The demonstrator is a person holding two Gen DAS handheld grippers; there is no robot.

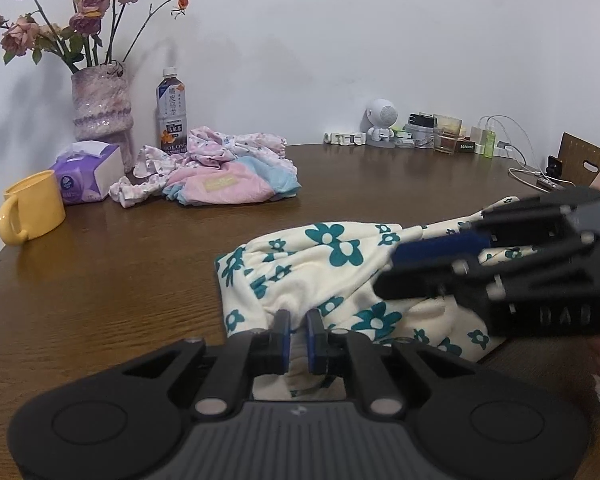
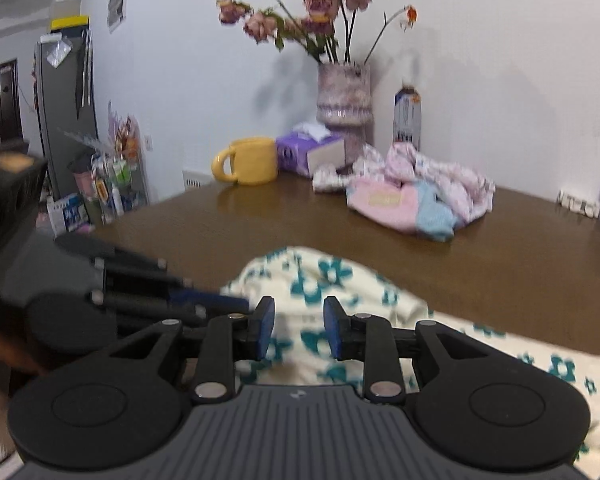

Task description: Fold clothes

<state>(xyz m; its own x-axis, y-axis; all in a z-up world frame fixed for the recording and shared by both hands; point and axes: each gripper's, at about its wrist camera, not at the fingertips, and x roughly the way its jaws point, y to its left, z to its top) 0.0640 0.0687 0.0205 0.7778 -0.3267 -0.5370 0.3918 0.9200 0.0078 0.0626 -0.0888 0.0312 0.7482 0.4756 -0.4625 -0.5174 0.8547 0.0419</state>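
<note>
Left gripper [image 1: 298, 326], pads narrowly parted, with a fold of the cream garment with teal flowers [image 1: 320, 264] between them; whether it is pinched cannot be told. Right gripper [image 2: 299, 326], fingers spread, low over the same cloth, which lies crumpled on the brown surface [image 1: 120, 280]. Behind: pink-and-blue clothes pile [image 1: 220, 176], yellow mug [image 1: 32, 212], tissue box [image 1: 88, 174], vase [image 1: 102, 104].

A lived-in home is indicated by the brown wooden table [image 1: 140, 280], on whose far left a pink vase of dried roses [image 1: 102, 104], a yellow ceramic mug [image 1: 32, 212] and a purple tissue box [image 1: 88, 176] are set.
</note>
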